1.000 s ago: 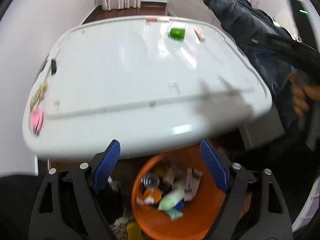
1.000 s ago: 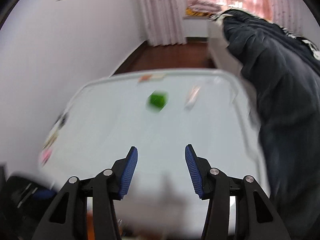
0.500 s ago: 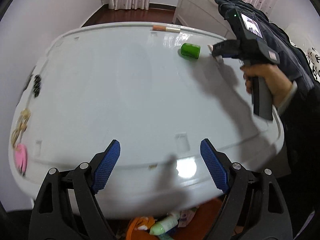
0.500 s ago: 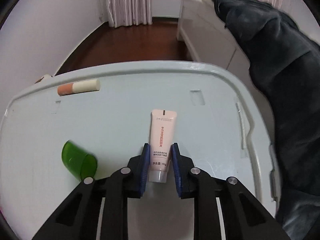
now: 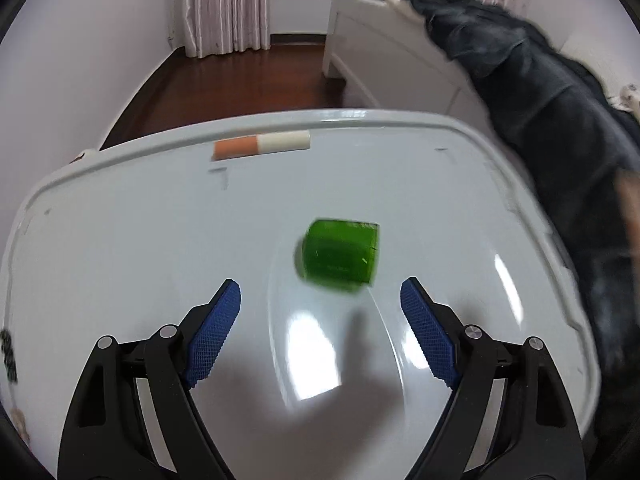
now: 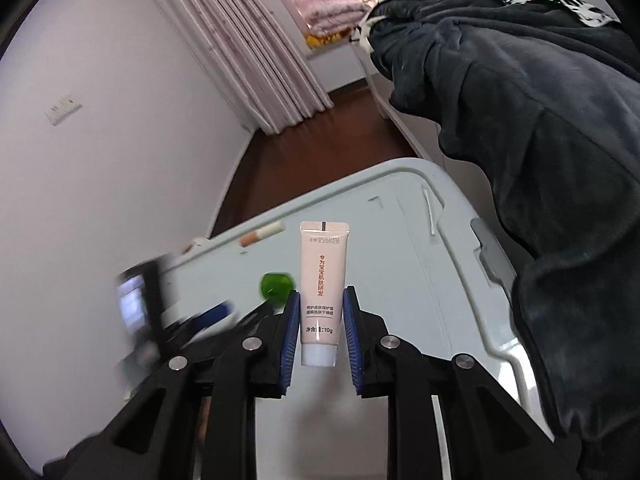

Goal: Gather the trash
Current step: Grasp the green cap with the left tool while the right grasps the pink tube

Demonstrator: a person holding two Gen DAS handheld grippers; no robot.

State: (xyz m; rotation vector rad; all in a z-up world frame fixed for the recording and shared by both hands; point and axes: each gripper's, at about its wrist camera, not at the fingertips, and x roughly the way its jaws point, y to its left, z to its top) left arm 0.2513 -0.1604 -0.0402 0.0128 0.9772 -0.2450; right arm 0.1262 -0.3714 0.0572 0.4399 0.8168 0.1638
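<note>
A green translucent cap lies on its side on the white table, just ahead of my open, empty left gripper. An orange-and-white stick lies near the table's far edge. My right gripper is shut on a pale pink cream tube and holds it upright, lifted above the table. The right wrist view also shows the green cap, the stick, and the blurred left gripper at the left.
A dark coat hangs over white furniture beyond the table's right side, also in the right wrist view. Small dark and pink items sit at the table's left edge. A white wall and curtains lie to the left.
My left gripper has moved forward across the table to the green cap. My right gripper has lifted the pink tube off the table and tilted upward.
</note>
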